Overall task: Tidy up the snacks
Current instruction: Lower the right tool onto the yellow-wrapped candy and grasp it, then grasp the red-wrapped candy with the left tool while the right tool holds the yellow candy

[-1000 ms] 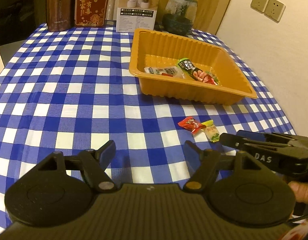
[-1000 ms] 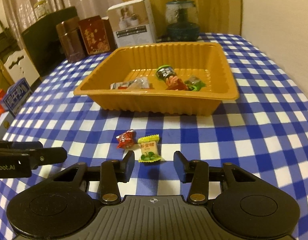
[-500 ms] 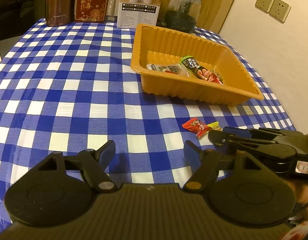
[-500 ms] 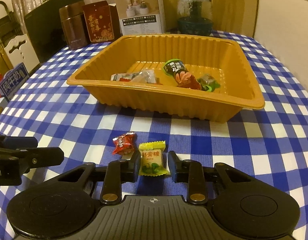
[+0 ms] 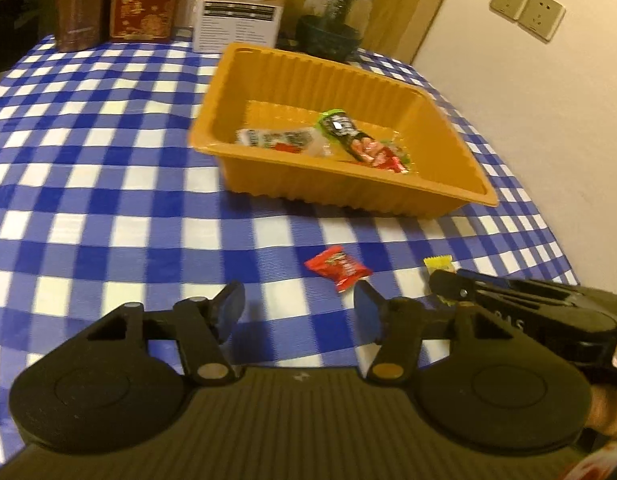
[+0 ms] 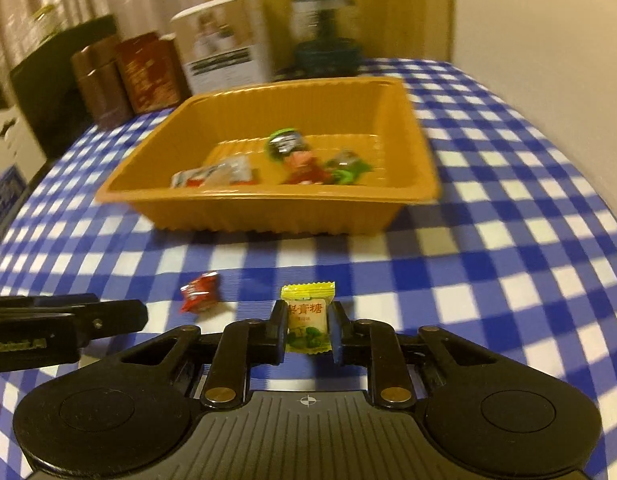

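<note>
Your right hand-held gripper [image 6: 307, 330] is clamped on the yellow candy [image 6: 307, 322], low over the tabletop [image 6: 508, 280]. Your left hand-held gripper [image 5: 298, 306], jaws closing and empty, nears the red candy [image 5: 337, 267]. Several snacks already lie in the orange tray [image 6: 268, 210]; these 2 remain.

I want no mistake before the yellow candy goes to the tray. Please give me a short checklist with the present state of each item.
1. Right gripper shut on the yellow candy: ok.
2. Candy clear of the tablecloth: cannot tell.
3. Orange tray has bare floor for it: ok.
4. Nothing between candy and tray: ok.
5. Left gripper closing with nothing between its jaws; red candy lies ahead of it: not ok.
</note>
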Available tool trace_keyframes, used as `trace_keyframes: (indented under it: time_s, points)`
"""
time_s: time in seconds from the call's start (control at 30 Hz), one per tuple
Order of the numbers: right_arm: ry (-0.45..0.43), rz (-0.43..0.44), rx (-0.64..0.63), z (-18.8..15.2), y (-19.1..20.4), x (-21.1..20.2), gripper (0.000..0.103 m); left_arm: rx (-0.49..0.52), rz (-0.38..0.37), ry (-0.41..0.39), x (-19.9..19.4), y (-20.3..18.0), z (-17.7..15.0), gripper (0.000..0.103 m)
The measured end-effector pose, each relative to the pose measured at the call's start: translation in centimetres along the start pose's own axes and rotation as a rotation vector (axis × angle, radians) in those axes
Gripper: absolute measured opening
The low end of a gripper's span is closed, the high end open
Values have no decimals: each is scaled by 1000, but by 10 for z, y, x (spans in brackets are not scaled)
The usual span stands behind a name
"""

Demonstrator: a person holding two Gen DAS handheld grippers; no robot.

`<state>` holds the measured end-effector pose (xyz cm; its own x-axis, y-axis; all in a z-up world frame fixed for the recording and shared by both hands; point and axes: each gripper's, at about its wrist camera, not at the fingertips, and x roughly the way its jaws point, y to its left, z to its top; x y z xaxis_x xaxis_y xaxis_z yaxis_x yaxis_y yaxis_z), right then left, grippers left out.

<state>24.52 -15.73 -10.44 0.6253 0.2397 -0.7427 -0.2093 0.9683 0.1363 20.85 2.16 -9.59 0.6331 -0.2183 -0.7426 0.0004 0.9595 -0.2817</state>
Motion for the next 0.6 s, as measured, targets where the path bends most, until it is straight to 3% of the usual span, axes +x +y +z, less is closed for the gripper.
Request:
trace_keyframes:
  time_s: [0.13,0.23,0.3,0.47,0.6]
  points:
    - [-11,-5,46,-1,-11,-10,22,-6,-27,0,12,-12,3,56]
    - [-16,-5,63,0,-16,-11,22,-12,-30,8,21,-18,5,44]
    - [-16,-7,73,0,-18,-11,22,-23,-34,11,28,-20,7,43]
    - [-21,-6,89,1,-21,-9,22,-37,-16,12,42,-21,11,42]
    - [-12,-4,100,0,-22,-7,22,-38,6,15,47,-21,12,32]
